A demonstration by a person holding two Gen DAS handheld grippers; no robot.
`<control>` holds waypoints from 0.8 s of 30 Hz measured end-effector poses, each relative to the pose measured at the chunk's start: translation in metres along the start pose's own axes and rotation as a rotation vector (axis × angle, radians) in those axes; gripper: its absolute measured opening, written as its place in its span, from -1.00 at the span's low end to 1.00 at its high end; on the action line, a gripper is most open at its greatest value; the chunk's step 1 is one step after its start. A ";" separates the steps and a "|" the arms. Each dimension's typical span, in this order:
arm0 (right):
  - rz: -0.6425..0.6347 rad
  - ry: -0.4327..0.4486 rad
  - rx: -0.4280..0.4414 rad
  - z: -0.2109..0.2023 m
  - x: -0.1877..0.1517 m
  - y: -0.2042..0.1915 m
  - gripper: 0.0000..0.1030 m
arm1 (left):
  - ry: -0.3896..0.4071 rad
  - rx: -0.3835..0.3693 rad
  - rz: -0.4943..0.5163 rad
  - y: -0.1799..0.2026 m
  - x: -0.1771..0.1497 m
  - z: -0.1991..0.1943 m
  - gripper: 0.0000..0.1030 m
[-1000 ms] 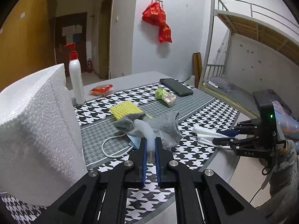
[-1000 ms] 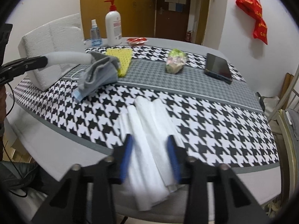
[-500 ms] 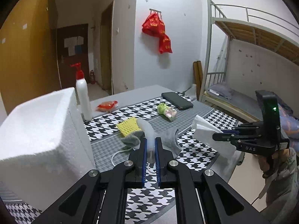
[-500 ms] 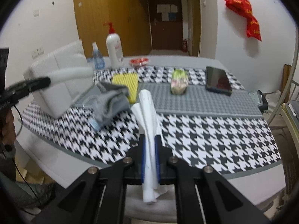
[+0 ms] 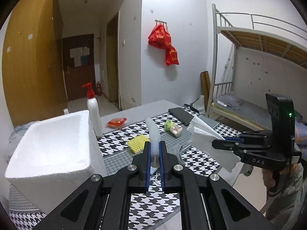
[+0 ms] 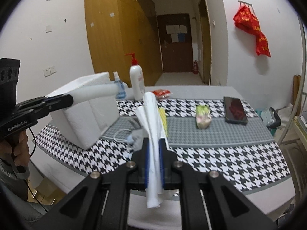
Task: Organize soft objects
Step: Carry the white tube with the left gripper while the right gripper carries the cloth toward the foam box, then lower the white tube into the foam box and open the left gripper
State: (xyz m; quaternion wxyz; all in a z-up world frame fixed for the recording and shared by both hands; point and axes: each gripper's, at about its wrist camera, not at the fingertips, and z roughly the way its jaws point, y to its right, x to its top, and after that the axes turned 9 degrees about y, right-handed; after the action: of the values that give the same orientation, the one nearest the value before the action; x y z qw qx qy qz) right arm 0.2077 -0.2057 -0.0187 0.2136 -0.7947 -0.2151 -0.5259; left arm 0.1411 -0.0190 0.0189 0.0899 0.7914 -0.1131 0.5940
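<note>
My left tool (image 5: 154, 156) is clamped tight, angled slightly downward toward twelve o'clock. My right tool (image 6: 154, 160), at its three o'clock, is pinched closed too, tilted similarly down.

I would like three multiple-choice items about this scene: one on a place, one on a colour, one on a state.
1. Where does the phone lie?
A. on the grey band of the tablecloth
B. inside the foam box
C. on the bunk bed

2. What colour is the pump on the white bottle?
A. blue
B. red
C. green

3. What is the right hand-held gripper doing?
A. open, nothing in it
B. shut on white cloth
C. shut on the phone

Key: 1 A, it lies flat on the grey band; 2 B, the pump head is red; 3 B, the white cloth is pinched between its jaws.
</note>
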 end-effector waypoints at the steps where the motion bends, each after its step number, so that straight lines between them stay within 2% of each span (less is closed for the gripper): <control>1: -0.003 0.004 0.002 0.000 0.002 -0.003 -0.78 | 0.008 0.001 0.000 -0.001 0.001 -0.003 -0.84; 11: -0.016 0.034 0.028 0.002 0.016 -0.028 -0.77 | 0.034 0.052 -0.011 -0.012 0.010 -0.023 -0.84; 18: -0.020 0.035 0.036 0.004 0.021 -0.043 -0.77 | 0.053 0.029 -0.030 -0.015 0.014 -0.035 -0.84; 24: -0.040 0.046 0.046 0.004 0.028 -0.053 -0.77 | 0.088 0.062 -0.022 -0.023 0.019 -0.048 -0.84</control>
State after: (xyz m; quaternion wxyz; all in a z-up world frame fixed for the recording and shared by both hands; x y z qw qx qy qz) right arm 0.1905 -0.1569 0.0123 0.2264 -0.7727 -0.2381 -0.5432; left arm 0.1085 0.0153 0.0505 0.0771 0.7680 -0.0819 0.6306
